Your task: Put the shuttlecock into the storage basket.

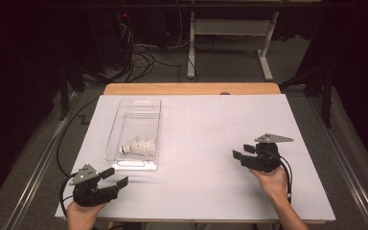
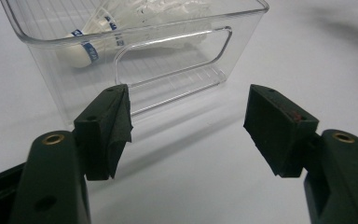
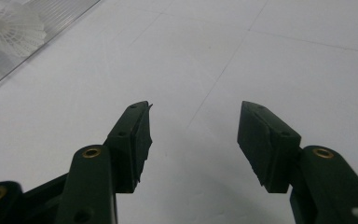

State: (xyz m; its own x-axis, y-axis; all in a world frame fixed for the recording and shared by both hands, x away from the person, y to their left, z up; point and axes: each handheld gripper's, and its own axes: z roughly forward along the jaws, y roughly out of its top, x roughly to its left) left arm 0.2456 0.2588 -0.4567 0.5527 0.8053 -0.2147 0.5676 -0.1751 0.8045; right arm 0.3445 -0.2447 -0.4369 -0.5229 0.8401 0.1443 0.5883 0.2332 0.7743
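Both tongs spread, nothing between the pads. We hold the left tongs [image 1: 116, 178] just short of the clear bin's [image 1: 120, 120] near end wall; the right tongs [image 1: 242, 151] hover over bare desk [image 1: 206, 143], well apart. One white shuttlecock [image 1: 138, 145] lies on its side inside the bin, toward our end. To lift it cleanly, we judge: reach over the rim, pinch the cork, spare the skirt.

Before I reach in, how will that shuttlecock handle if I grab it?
The shuttlecock lies on its side in the clear bin, so a nudge would probably roll it in an arc. Its thin white skirt looks crushable. Probably very light; gripping the rounded cork seems safer.
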